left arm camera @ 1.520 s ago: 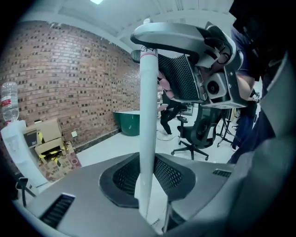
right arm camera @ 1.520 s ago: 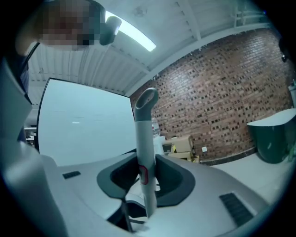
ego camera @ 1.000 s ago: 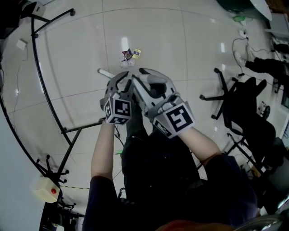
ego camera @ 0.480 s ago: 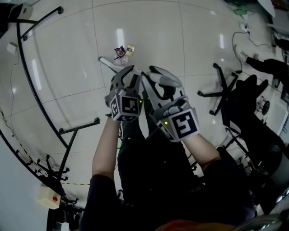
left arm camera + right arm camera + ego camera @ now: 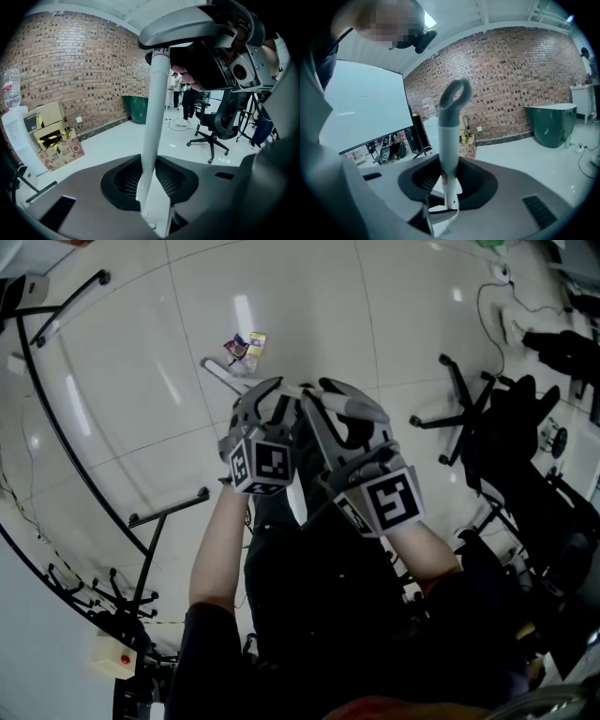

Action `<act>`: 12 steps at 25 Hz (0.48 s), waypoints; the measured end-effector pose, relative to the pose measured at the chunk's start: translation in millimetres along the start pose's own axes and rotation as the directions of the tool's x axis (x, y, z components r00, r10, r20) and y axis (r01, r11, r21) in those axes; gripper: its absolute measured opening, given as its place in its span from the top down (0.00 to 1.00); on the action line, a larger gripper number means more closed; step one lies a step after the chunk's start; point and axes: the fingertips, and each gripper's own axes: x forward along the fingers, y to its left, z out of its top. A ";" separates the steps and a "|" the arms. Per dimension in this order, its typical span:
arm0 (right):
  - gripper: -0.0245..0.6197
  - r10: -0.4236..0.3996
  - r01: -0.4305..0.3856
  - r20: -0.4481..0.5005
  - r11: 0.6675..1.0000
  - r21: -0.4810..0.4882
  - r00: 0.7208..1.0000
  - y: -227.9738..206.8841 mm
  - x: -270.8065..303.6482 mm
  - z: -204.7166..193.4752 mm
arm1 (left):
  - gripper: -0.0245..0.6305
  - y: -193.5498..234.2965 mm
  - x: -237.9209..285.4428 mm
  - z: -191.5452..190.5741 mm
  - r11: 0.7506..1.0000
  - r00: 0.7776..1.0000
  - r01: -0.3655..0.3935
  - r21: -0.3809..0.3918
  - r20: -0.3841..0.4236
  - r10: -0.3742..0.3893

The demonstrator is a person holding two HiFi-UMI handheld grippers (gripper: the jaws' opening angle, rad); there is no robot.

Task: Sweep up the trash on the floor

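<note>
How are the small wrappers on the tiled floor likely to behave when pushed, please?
The wrappers look thin and crumpled, so they are probably very light and may flip or skitter. The floor is glossy tile, so they should slide easily. Being separate pieces, they may scatter.

left tool point(image 5: 150, 182) beside right tool point(image 5: 447, 180), both gripping
</note>
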 end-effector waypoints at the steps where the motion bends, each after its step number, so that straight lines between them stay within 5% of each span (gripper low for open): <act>1: 0.78 -0.003 0.003 0.001 1.000 0.002 1.000 -3.1 -1.9 0.6 | 0.83 -2.4 1.9 2.5 1.000 1.000 0.006 0.000 0.002 -0.006; 12: 0.77 0.032 -0.032 0.003 0.999 0.035 0.999 7.4 -11.1 6.2 | 0.83 -11.1 -5.3 5.6 0.999 1.000 0.031 0.032 -0.004 -0.030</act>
